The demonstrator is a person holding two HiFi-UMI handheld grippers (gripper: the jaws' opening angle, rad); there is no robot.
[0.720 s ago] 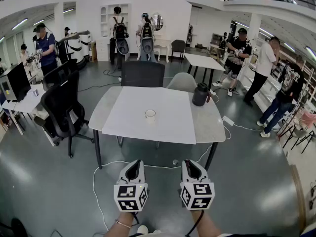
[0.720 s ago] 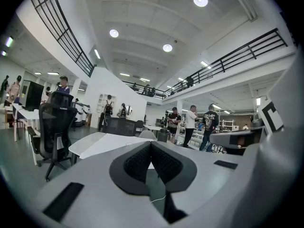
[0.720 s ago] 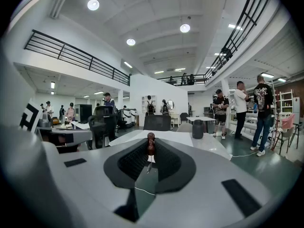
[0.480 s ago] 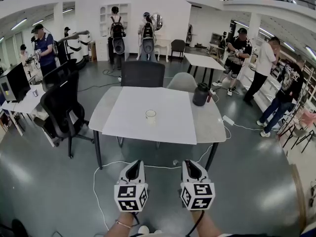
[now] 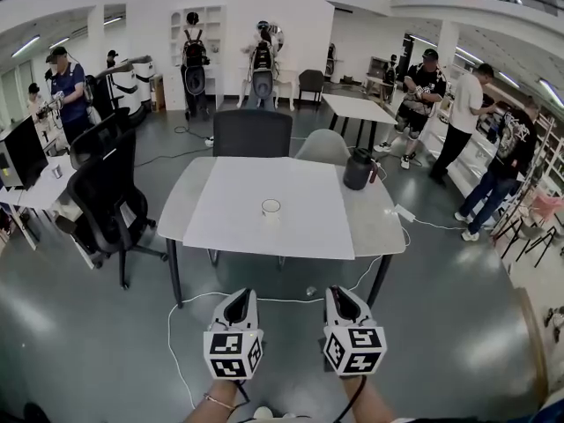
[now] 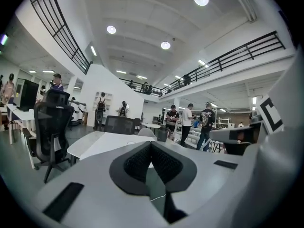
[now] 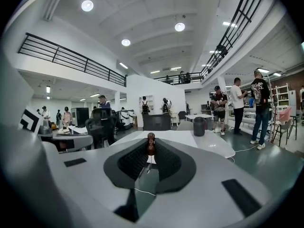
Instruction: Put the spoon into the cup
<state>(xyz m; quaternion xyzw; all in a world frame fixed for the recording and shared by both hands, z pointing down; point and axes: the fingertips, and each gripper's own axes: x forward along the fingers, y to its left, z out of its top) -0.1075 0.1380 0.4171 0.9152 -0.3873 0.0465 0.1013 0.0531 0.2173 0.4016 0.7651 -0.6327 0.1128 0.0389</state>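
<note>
A small white cup (image 5: 271, 207) stands upright near the middle of the white mat (image 5: 264, 179) on the grey table (image 5: 374, 223). Both grippers hang over the floor in front of the table, well short of it, pointing toward it. My right gripper (image 5: 337, 294) is shut on a dark brown spoon (image 7: 151, 145); only a short knobbed end pokes up between the pads, and the rest of it is hidden. My left gripper (image 5: 240, 296) is shut, its pads (image 6: 142, 158) meeting with nothing between them. In the left gripper view the cup (image 6: 129, 143) is a faint rim far ahead.
A black jug (image 5: 357, 169) stands at the table's right back corner. A dark chair (image 5: 254, 133) and a grey one (image 5: 324, 146) stand behind the table, a black office chair (image 5: 104, 192) at its left. A white cable (image 5: 189, 302) lies on the floor. Several people stand around the hall.
Both grippers keep their places and grips. The view has shifted slightly, and the people at the back have stepped a little to the left.
</note>
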